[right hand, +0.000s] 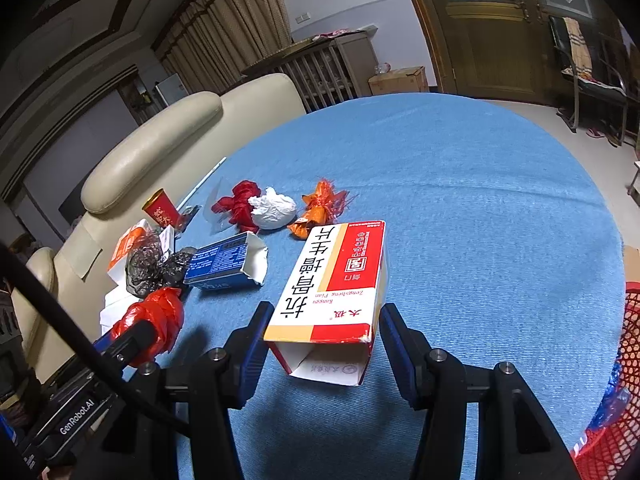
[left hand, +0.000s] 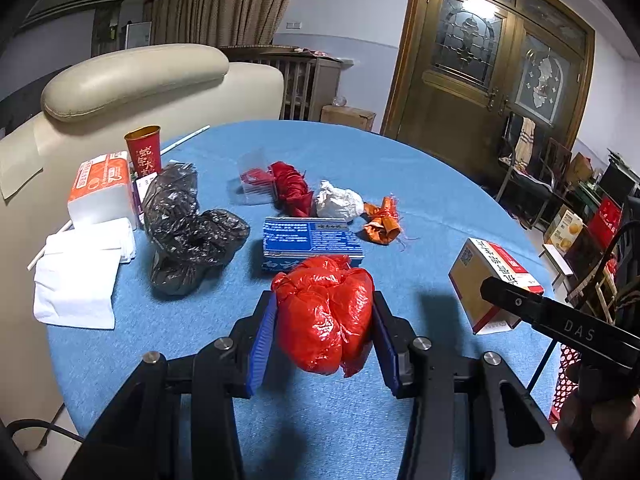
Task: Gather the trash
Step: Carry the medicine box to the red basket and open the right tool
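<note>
Red crinkled plastic fills the space between the fingers of the left gripper point(left hand: 323, 334) — a knotted red plastic bag point(left hand: 325, 316), with both blue pads pressed against its sides, so I judge it gripped. Whether it has left the blue tablecloth point(left hand: 400, 184) I cannot tell. The right gripper point(right hand: 323, 344) stands wide, one finger on either side of the near, open end of a red-and-white medicine box point(right hand: 334, 284) lying flat on the cloth; neither pad touches the carton.

The step in hand looks like a double pick-up: one piece secured on the left, the next one lined up on the right. What the right side calls for is a gentle squeeze across the box's width — the carton is empty and open-ended, so a hard grip would probably crush it. Then both pieces should travel to the red mesh basket point(right hand: 624, 392), which sits off the table edge just right of the right gripper.

Ahead of the left gripper more remains: a blue box point(left hand: 312, 240), black bags point(left hand: 188, 228) to its left, and beyond them a white paper wad point(left hand: 338, 200) and orange wrapper point(left hand: 382, 220).
</note>
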Tool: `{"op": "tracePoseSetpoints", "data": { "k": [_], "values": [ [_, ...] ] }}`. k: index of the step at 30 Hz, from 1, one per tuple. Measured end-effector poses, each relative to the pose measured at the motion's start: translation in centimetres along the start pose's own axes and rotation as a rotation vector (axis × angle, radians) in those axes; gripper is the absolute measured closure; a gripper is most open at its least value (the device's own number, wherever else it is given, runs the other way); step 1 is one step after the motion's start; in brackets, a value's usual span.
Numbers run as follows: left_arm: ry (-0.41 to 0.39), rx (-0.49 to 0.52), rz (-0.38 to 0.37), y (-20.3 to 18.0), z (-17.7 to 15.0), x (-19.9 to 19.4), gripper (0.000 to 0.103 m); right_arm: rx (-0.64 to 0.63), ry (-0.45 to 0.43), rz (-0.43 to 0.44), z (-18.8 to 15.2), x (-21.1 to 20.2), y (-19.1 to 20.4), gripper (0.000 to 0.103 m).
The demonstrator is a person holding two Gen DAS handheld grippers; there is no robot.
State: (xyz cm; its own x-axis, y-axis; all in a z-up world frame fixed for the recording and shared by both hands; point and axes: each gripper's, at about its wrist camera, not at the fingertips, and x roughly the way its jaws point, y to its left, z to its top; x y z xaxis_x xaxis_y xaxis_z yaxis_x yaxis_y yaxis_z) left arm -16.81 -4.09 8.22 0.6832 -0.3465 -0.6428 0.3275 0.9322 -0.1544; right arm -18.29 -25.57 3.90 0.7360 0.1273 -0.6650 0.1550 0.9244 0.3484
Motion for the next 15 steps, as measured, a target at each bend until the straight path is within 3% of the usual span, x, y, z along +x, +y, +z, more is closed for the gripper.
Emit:
{"op": "tracePoseSetpoints", "data": {
  "k": [15],
  "values": [
    [-0.012,0.082,-0.084,-4.3,1.1,0.6,0.056,0.113,-0.060,-0.062,-0.2,-4.0,-5.1,0.046]
  ]
}}
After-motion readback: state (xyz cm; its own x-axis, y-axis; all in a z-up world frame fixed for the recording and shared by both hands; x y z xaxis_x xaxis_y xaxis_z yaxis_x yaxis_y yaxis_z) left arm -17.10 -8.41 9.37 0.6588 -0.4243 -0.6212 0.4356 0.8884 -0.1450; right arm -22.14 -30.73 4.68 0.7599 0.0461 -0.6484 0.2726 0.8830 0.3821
